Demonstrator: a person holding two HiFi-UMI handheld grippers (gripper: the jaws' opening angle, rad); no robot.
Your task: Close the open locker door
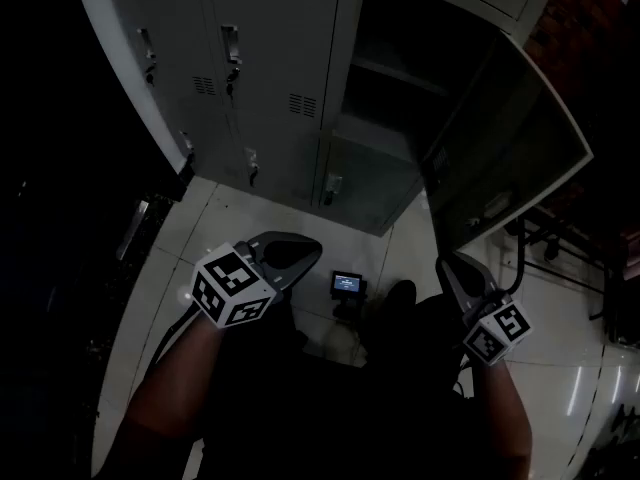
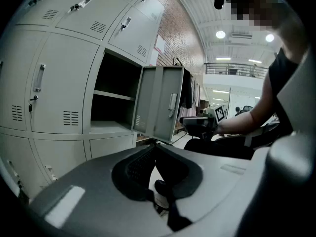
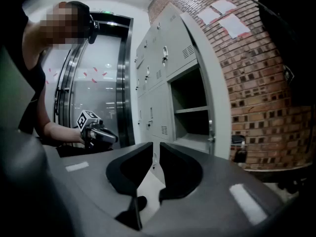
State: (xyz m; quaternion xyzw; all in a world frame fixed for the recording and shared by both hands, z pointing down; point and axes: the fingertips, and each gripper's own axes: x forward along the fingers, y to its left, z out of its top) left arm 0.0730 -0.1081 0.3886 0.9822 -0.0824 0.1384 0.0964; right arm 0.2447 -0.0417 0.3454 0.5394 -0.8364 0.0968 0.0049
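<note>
The locker door (image 1: pixel 515 138) sticks out wide open right of the lockers (image 1: pixel 270 78), stiff thin metal, probably easy to push by its free edge; my left tongs (image 2: pixel 154 145) are shut, my right tongs (image 3: pixel 156 145) a crack apart, both empty.

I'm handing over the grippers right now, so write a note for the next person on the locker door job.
Left gripper: shut, empty.
Right gripper: jaws slightly apart, empty.
Locker door: swung wide open, right of its compartment; both grippers low in front of the lockers.
Done: nothing yet.
Left: push the door shut.
</note>
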